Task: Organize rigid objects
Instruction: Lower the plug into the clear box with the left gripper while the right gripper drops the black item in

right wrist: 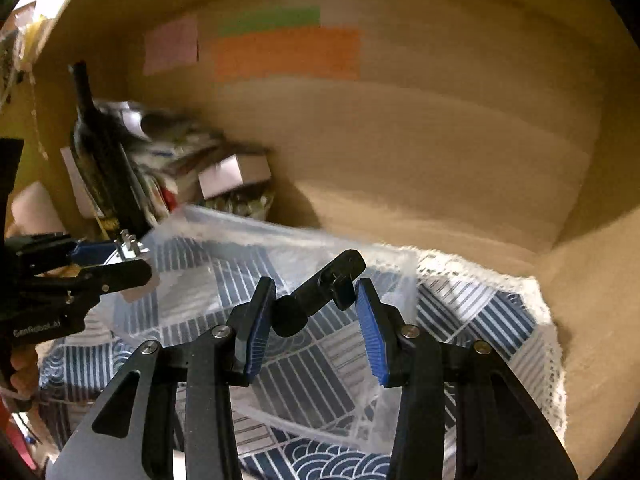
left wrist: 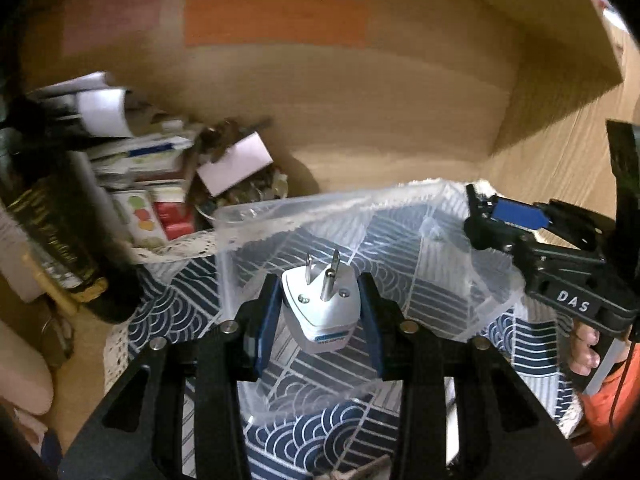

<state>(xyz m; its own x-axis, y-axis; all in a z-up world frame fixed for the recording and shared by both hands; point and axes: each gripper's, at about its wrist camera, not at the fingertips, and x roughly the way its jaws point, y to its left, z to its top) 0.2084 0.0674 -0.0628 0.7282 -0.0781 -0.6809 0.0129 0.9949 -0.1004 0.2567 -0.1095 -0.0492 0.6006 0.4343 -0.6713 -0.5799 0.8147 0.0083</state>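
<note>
Plug adapter (left wrist: 320, 308) sat pinched in my left gripper (left wrist: 320, 316) above clear bin (left wrist: 280, 216), prongs pointing far. Felt light, hard, slick plastic; flat sides best hold. Right gripper (right wrist: 312, 312) pinched black bracket (right wrist: 320, 292) by round end, over same bin.

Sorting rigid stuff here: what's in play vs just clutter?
In play:
- white plug adapter, held in left claw
- black bracket-like part, in right claw
- clear plastic bin

Clutter:
- dark bottle
- stacked boxes and papers
- patterned cloth
- sticky notes
</note>
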